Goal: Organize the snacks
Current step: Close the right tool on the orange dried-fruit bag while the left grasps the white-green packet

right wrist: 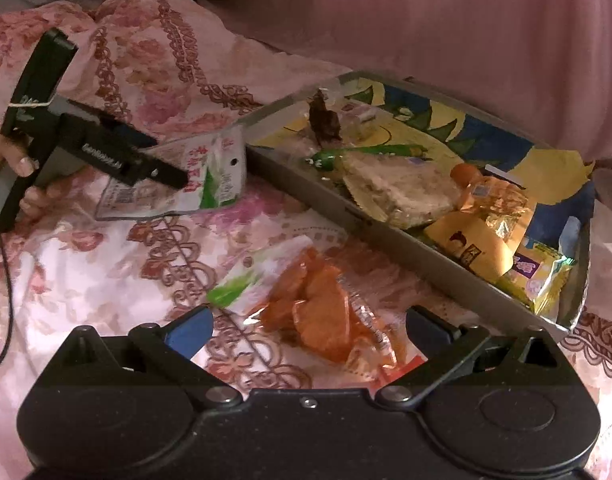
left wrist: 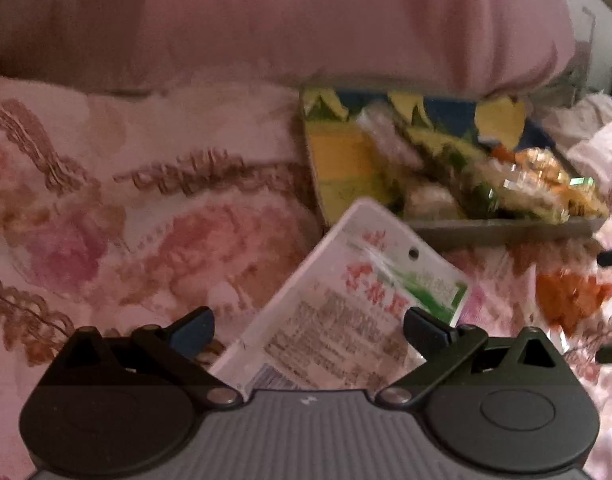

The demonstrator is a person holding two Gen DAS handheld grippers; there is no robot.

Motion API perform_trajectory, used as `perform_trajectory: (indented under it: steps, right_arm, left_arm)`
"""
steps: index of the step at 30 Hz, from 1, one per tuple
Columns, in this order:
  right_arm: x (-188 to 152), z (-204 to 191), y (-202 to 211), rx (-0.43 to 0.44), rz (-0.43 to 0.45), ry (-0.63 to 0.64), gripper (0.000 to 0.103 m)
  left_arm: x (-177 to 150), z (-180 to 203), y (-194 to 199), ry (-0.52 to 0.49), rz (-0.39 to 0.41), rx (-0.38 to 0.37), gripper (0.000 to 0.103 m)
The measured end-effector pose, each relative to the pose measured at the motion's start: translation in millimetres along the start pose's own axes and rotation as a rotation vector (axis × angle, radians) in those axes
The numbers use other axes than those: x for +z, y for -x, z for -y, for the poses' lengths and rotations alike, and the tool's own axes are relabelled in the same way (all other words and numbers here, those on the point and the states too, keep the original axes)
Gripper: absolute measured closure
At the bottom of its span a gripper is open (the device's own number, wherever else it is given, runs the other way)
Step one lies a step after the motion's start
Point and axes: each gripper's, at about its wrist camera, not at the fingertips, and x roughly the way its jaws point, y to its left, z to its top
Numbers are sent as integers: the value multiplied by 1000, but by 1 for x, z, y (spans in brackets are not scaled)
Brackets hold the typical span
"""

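A white snack packet with green and red print (left wrist: 346, 312) lies on the flowered bedspread, between the wide-open fingers of my left gripper (left wrist: 308, 330); it also shows in the right wrist view (right wrist: 202, 178), next to the tray's near corner, with the left gripper (right wrist: 162, 168) over it. A packet of orange snacks (right wrist: 318, 316) lies on the bedspread between the open fingers of my right gripper (right wrist: 308, 330). A grey tray with a blue and yellow picture (right wrist: 406, 252) holds several snack packets.
A big pink pillow (left wrist: 306, 20) lies behind the tray (left wrist: 506, 228). The flowered bedspread (left wrist: 126, 200) spreads to the left. The orange packet (left wrist: 566, 300) shows at the right of the left wrist view. A black cable (right wrist: 6, 280) runs at the left.
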Motion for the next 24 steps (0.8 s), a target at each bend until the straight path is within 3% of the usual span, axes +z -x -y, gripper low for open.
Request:
perform_trajectory:
  steps: [3, 6, 10, 14, 18, 24]
  right_arm:
    - [0, 9, -11, 17, -1, -28, 1]
    - [0, 16, -22, 88, -48, -80, 1]
    - [-2, 12, -22, 126, -69, -81, 0]
    - [-2, 6, -18, 177, -80, -101, 2]
    - [-2, -6, -13, 172, -97, -77, 6]
    - [-1, -21, 0, 125, -122, -67, 21]
  left_arm:
    - [-2, 2, -2, -17, -15, -28, 0]
    - [-5, 3, -4, -40, -25, -43, 1]
    - [-8, 2, -2, -39, -54, -115, 0]
    - [-12, 13, 1, -103, -82, -175, 0]
    - [-17, 26, 8, -176, -100, -194, 0]
    - [-21, 34, 20, -193, -143, -217, 3]
